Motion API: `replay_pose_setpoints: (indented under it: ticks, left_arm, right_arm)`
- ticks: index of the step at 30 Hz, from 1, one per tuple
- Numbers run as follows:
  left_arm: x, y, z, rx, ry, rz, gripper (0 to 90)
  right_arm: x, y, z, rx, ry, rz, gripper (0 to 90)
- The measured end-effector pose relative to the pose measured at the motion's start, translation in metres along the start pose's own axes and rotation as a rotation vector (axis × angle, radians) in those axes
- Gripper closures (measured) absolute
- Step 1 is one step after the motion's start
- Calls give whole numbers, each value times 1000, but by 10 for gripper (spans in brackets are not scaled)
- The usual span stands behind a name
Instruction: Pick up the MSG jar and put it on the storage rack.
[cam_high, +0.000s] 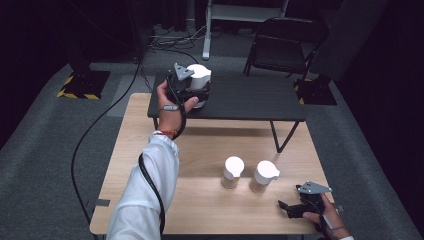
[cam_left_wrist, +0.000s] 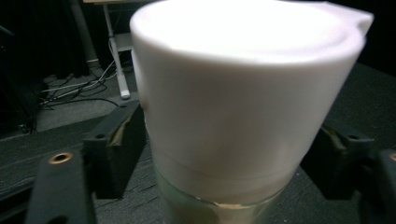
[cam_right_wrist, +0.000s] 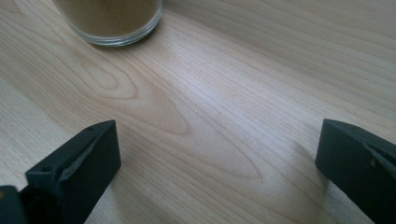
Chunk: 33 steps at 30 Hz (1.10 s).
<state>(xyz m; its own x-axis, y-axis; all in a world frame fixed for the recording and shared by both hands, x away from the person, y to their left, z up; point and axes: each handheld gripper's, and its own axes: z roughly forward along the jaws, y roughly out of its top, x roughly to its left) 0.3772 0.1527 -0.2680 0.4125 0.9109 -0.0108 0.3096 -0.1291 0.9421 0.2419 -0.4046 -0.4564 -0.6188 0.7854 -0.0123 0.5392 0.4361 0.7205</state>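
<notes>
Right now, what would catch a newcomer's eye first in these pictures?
The white-lidded jar on the black raised shelf, with the left gripper around it, jaws standing just clear of its sides. Then two matching jars side by side on the wooden table, near the open right gripper.

Dim, dark surroundings; bright overhead light on pale tabletop (cam_high: 200, 150), overexposed blurred white lid (cam_left_wrist: 243, 70) close up.

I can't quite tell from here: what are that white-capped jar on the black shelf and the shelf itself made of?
The jar looks like clear glass: its see-through base shows under the cap. Its cap seems matte white plastic, smooth with a small pouring lip. The black shelf has a dull, finely textured top, perhaps coated board or metal; hard to say.
</notes>
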Motion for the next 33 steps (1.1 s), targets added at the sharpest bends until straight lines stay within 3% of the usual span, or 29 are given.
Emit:
replay_pose_setpoints:
  ticks: [2, 5, 13, 28, 33]
  left_arm:
    - [0, -4, 1, -6, -10, 19, 181]
    - [-8, -5, 2, 5, 28, 35, 116]
    - [-9, -11, 4, -9, 48, 24, 30]
    - [-10, -19, -2, -53, 51, 16, 11]
    - [-13, -21, -9, -72, 62, 41, 11]
  right_arm:
    - [0, 0, 0, 0, 0, 0, 0]
    - [0, 0, 0, 1, -2, 2, 0]
    - [0, 0, -1, 0, -2, 3, 0]
    - [0, 0, -1, 0, -2, 3, 0]
    - [0, 0, -1, 0, -2, 3, 0]
